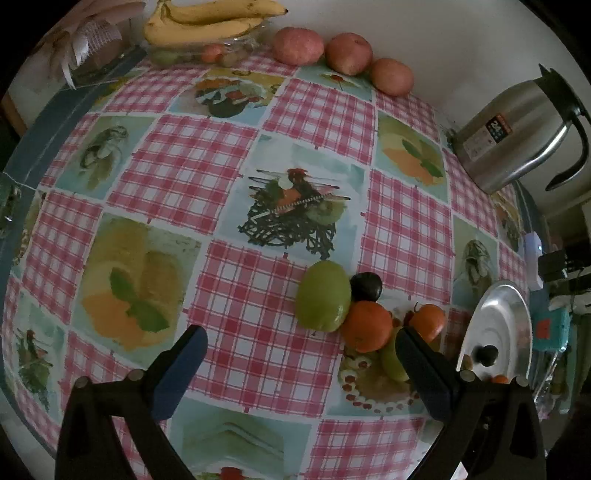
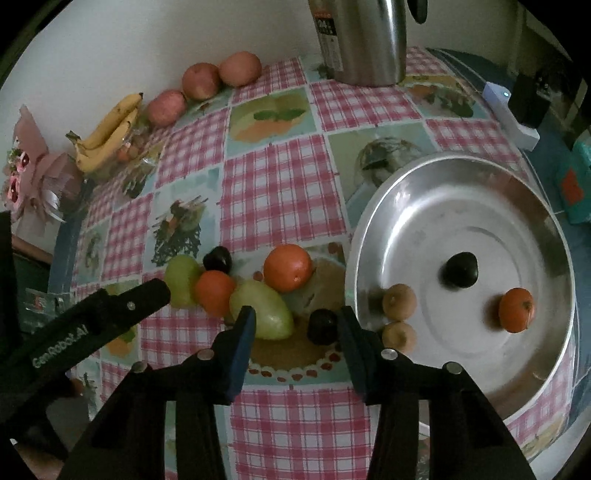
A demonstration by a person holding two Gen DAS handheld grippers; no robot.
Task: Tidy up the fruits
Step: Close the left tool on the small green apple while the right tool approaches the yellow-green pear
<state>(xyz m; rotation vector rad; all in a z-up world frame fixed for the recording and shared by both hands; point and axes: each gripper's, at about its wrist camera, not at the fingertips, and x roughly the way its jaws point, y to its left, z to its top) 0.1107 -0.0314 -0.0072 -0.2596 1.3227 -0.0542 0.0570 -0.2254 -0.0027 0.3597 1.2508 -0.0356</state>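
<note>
A cluster of fruit lies on the checked tablecloth: a green mango, a dark plum, two oranges and a second green fruit. Another dark plum lies between the tips of my open right gripper, touching the right finger. The steel bowl holds a dark fruit, an orange and two brown fruits. My left gripper is open and empty, just short of the cluster; it also shows in the right wrist view.
Bananas on a clear dish and three red apples line the far wall. A steel kettle stands at the back right. A white device lies by the table's right edge. A pink bouquet sits at the far left.
</note>
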